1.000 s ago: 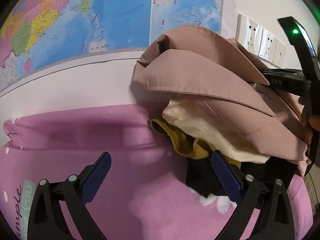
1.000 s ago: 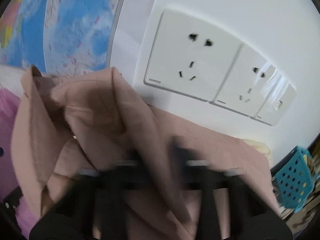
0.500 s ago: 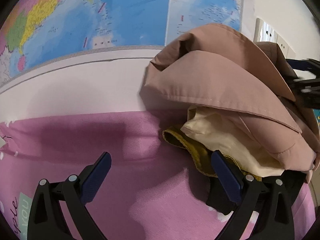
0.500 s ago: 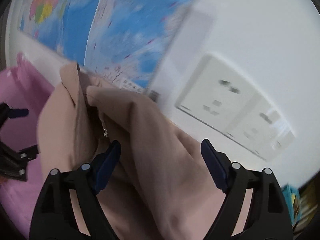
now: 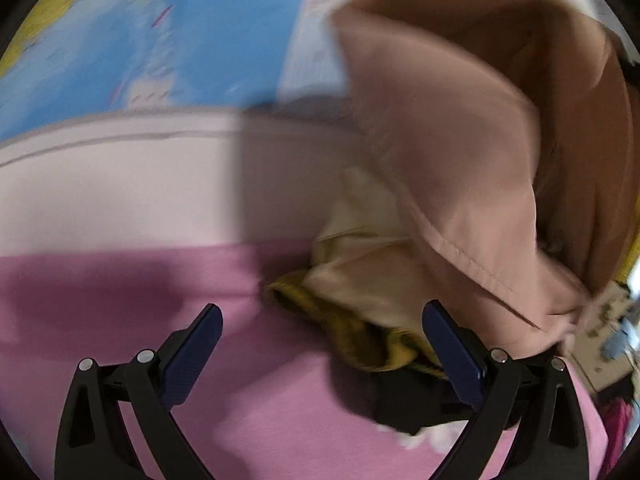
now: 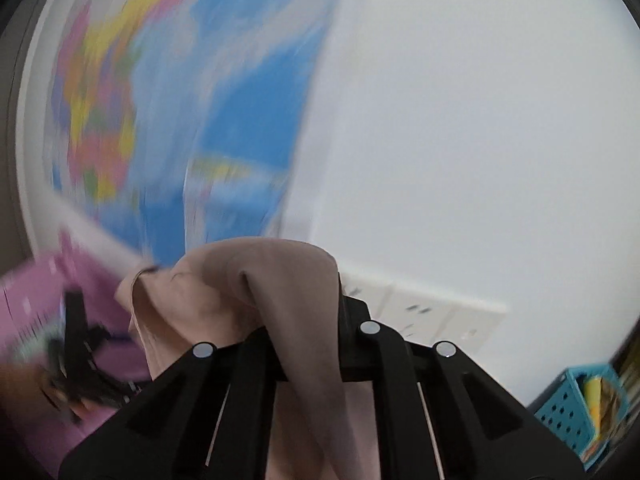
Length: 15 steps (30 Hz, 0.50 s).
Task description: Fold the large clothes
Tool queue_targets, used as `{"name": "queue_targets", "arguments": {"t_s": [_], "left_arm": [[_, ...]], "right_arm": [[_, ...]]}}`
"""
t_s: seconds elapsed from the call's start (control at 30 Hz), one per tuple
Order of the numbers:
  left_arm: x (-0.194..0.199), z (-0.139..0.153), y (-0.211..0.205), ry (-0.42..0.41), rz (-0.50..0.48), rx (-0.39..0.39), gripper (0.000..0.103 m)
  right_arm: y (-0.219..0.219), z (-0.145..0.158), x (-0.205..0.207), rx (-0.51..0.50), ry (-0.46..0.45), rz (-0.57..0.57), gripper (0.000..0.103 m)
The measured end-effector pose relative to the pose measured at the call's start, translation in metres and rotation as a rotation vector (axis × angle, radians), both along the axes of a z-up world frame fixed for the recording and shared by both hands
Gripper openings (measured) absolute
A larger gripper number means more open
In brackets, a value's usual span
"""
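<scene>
A wall map hangs behind the pink bed. The left gripper hovers with jaws wide beside the clothes pile. The right gripper has just clamped the tan coat, raised off the pile; folding hasn't begun.

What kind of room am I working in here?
Most likely a bedroom at home: a pink printed bedsheet under a pile of clothes, a world map on the wall and wall sockets beside it.
</scene>
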<state>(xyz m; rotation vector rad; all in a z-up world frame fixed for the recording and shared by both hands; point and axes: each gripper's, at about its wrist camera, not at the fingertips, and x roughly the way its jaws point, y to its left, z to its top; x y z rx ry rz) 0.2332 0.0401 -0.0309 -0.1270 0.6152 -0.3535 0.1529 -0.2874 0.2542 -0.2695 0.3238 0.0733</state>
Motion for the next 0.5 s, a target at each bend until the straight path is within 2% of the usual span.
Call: {"name": "queue_targets", "arguments": {"t_s": [0.1,0.17,0.3,0.43,0.5], "left_arm": [[-0.007,0.009,-0.008,-0.041,-0.077,-0.041,0.096],[-0.015,0.014,-0.018,-0.075,-0.161,-0.07,0.096],[-0.037,0.016,-0.04,-0.14,-0.308,-0.056,0.096],[-0.065,0.016,-0.071,-0.222,-0.449,-0.003,0.096],[-0.072,0.017,-0.08,-0.246,-0.483,0.025,0.096]], "right_arm": [[-0.01,0.025,-0.026,0.045,-0.045,-0.024,0.006],[-0.02,0.036,-0.037,0.073,-0.051,-0.04,0.006],[-0.018,0.038,-0.044,0.077,-0.052,-0.059,0.006],[-0.02,0.039,-0.055,0.089,-0.049,-0.063,0.006],[-0.023,0.039,-0.057,0.113,-0.052,-0.07,0.006]]}}
